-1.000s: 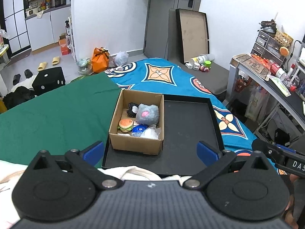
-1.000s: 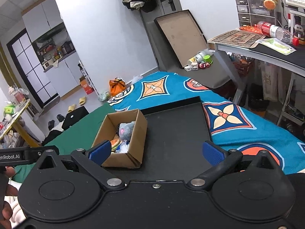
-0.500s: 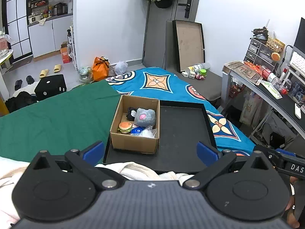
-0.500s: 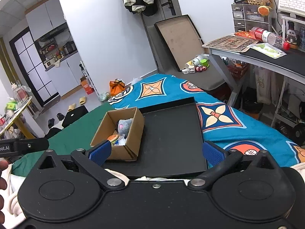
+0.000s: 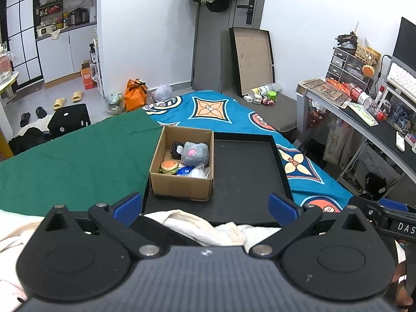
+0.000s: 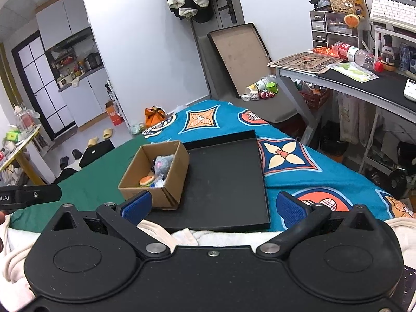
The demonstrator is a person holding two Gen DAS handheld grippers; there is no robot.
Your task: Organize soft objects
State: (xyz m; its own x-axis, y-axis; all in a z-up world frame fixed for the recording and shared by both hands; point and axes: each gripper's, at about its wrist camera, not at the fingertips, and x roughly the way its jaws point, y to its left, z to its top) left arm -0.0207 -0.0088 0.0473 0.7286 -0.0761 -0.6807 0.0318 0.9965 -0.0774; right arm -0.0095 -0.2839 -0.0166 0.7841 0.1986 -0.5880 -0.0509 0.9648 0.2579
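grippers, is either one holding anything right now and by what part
Nothing is held. The left gripper and right gripper both have their jaws spread wide, short of the box of toys on the tray.

Little lettering can be read; white capitals "DAS", cut off by the picture's edge, stand on the black body of the right tongs (image 5: 390,225), seen to the right of the black tray (image 5: 282,171) in the left wrist view; white letters "ot.AI", their start cut off, stand on the black body of the left tongs (image 6: 28,195), left of the cardboard box (image 6: 173,179) in the right wrist view; the labels on the bottle and packets on the bench (image 6: 364,83) are too small to read.
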